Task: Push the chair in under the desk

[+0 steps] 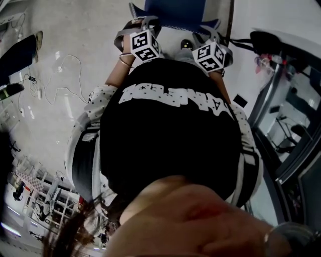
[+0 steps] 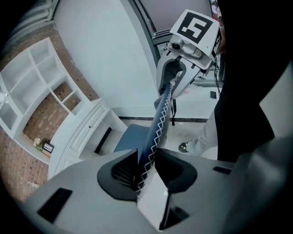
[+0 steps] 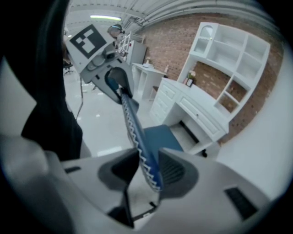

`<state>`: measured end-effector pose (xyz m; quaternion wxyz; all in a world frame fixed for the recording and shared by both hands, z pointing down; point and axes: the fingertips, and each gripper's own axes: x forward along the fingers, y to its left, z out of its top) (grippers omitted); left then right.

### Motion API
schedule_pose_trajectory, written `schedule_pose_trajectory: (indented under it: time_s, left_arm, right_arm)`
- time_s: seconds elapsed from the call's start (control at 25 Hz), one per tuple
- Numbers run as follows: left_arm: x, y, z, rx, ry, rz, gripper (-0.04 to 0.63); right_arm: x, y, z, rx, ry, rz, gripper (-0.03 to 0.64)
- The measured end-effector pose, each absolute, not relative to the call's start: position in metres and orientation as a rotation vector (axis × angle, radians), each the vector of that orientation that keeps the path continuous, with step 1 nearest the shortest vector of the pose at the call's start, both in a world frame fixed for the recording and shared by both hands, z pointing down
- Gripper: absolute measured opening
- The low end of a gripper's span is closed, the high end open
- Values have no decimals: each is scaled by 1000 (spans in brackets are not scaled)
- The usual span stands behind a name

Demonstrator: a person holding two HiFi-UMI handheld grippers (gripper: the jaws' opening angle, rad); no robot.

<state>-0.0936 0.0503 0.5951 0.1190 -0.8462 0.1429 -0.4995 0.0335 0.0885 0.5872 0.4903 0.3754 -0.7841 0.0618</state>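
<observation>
Blue fabric of the chair back (image 1: 175,10) fills the top of the head view, with the left gripper (image 1: 139,21) and the right gripper (image 1: 213,32) set on its upper edge, one toward each end, over a pale floor (image 1: 65,45).

From the left gripper view, the fingers are narrowed onto the stitched rim of the chair back (image 2: 160,121) – it runs straight between them, pressed from both sides. The right gripper (image 2: 171,80) sits further along the same rim. Below, the seat (image 2: 132,137) stands just in front of the white bench (image 2: 84,132), near its knee opening, under white shelves (image 2: 36,82).

In the right gripper view, its fingers likewise clamp the rim (image 3: 132,121) – the left gripper (image 3: 116,84) is beyond, and the seat (image 3: 160,137) lies beside the bench (image 3: 201,109) against a brick wall (image 3: 169,41).
</observation>
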Motion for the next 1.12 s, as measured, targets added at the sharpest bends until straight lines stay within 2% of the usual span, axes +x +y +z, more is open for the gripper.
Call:
schedule_pose_trajectory:
  time_s: [0.32,1.12]
  left_arm:
    - [-65,43,600,-2451,462,-1483,144]
    - [-64,12,605,-2427,527,-1527,141]
  right_arm:
    - [63,79,593,920,-1915,124,149]
    - [66,43,598,868,-1894,125,149]
